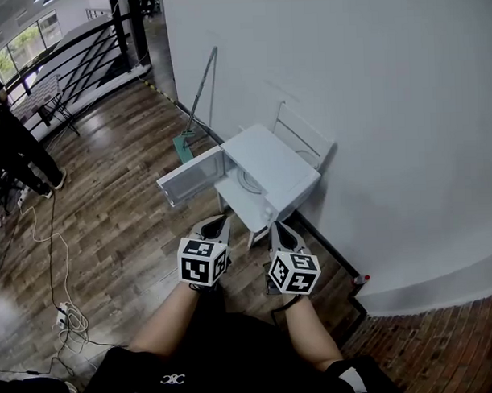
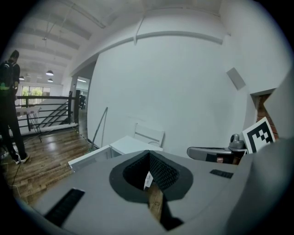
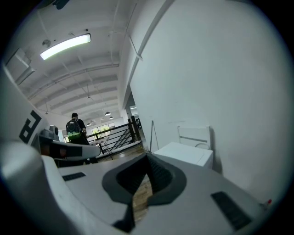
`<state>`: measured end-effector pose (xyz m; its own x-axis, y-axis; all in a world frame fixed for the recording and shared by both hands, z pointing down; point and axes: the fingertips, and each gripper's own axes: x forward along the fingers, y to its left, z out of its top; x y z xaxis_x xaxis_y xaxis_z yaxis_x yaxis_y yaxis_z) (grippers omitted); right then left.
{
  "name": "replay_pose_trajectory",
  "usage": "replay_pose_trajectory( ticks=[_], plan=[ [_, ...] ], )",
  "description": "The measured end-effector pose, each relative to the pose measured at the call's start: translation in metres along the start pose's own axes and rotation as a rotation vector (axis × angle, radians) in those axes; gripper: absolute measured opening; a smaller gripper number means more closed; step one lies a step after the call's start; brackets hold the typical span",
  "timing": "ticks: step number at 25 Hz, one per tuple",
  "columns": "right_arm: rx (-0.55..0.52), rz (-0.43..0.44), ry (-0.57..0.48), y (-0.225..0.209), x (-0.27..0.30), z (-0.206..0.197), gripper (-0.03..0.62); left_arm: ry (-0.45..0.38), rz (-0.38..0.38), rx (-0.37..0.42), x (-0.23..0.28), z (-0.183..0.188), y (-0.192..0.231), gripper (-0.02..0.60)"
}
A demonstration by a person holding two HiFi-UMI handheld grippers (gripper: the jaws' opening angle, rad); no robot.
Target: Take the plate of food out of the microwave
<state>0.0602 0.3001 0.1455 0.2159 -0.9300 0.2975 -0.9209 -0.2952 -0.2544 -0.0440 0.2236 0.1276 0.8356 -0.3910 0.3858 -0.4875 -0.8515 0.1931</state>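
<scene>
I have both tools closed and empty. The left gripper (image 1: 220,226) and the right gripper (image 1: 277,229) sit low-centre in the head view, jaws pressed together, just below the white box-shaped microwave (image 1: 270,160) at mid-frame and not touching it. Its white door (image 1: 189,177) stands open to the left. A pale round rim (image 1: 249,183) shows inside, but I cannot tell whether it is the plate of food.
</scene>
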Motion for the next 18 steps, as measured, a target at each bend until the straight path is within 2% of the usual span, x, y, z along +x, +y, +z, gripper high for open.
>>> replay_pose_trajectory(
  ticks=[10, 18],
  plan=[
    [-0.044, -0.017, -0.017, -0.003, 0.090, 0.037, 0.012, -0.015, -0.040, -0.021, 0.069, 0.037, 0.058, -0.002],
    [-0.027, -0.061, -0.013, -0.003, 0.169, 0.063, 0.012, 0.009, -0.099, 0.000, 0.128, 0.076, 0.113, -0.002]
  ],
)
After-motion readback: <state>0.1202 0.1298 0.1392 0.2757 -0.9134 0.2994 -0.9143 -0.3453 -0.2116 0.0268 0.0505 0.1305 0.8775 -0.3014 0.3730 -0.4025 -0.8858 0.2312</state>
